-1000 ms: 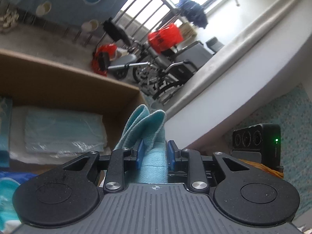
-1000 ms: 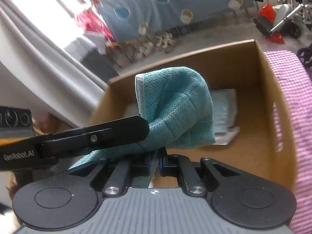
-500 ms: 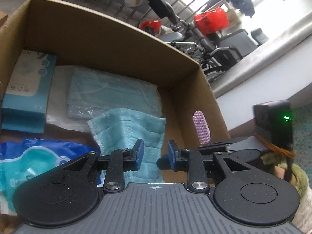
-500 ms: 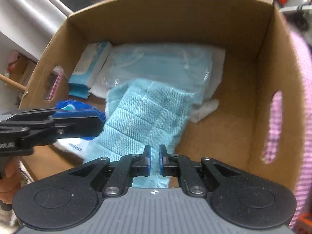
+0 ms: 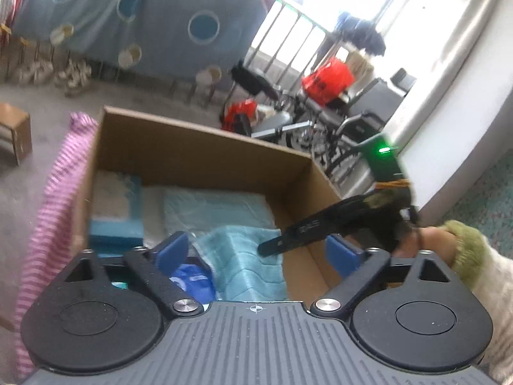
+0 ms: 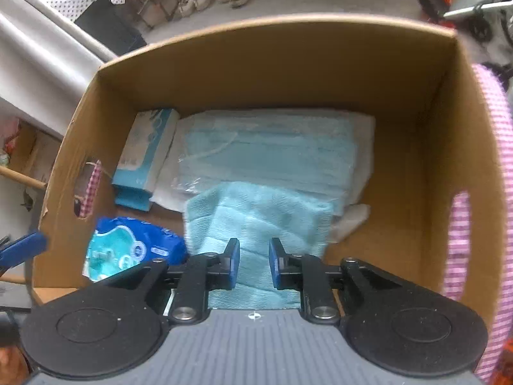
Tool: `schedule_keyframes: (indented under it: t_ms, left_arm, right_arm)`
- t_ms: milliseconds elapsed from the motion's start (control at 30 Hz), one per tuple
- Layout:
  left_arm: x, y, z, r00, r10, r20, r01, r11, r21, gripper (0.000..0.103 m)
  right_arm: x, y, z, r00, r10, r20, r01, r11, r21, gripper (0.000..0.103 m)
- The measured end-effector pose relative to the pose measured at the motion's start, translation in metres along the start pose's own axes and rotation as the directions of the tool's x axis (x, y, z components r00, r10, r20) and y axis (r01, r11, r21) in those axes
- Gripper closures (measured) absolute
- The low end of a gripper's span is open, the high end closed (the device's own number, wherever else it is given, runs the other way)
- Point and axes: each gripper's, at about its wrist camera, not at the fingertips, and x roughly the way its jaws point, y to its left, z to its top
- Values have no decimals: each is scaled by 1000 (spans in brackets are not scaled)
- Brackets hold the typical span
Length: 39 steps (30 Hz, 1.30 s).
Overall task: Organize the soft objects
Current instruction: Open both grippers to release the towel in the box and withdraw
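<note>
A folded teal cloth (image 6: 256,224) lies inside the cardboard box (image 6: 288,64), partly on a clear pack of blue face masks (image 6: 272,147). My right gripper (image 6: 254,263) hovers just above the cloth's near end. Its jaws are opening, the cloth shows through the gap and the pads do not press on it. In the left wrist view the left gripper (image 5: 258,252) stands wide open at the box's near edge, its jaws still opening, with the cloth (image 5: 247,263) lying below and nothing gripped. One finger of the right gripper (image 5: 304,234) reaches in from the right.
The box also holds a light blue tissue carton (image 6: 147,150) and a blue wipes pack (image 6: 128,250). A pink checked cloth (image 6: 481,160) drapes over the box's side wall. A hand in a green cuff (image 5: 461,243) is at the right. Wheelchairs (image 5: 320,122) stand beyond.
The cloth, held up by both grippers a second ago, now lies flat in the box. The left gripper let go, opened wide and drew back; the right jaws have parted.
</note>
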Motion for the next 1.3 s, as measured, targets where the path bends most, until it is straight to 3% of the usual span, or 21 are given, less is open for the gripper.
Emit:
schedule_keyframes:
  t_ms: [233, 533, 800, 1000, 1200, 1300]
  left_arm:
    - [-49, 10, -16, 996, 31, 83, -33, 999, 15, 2]
    - [-73, 28, -36, 991, 65, 115, -63, 998, -25, 2]
    - [-83, 37, -42, 985, 88, 148, -86, 996, -22, 0]
    - [-84, 36, -50, 986, 100, 136, -97, 995, -30, 0]
    - [-91, 35, -58, 982, 133, 135, -131, 991, -20, 0]
    - [-95, 36, -62, 982, 135, 134, -132, 991, -32, 0]
  right_arm:
    - [43, 25, -2, 992, -52, -111, 45, 997, -57, 82]
    - [47, 47, -10, 987, -104, -123, 87, 987, -135, 81]
    - [0, 15, -8, 994, -108, 2, 108, 994, 5, 80]
    - [29, -11, -23, 987, -113, -112, 125, 986, 108, 80]
    - [-6, -4, -33, 991, -130, -13, 131, 987, 91, 80]
    - [-40, 2, -53, 993, -80, 82, 73, 994, 86, 76]
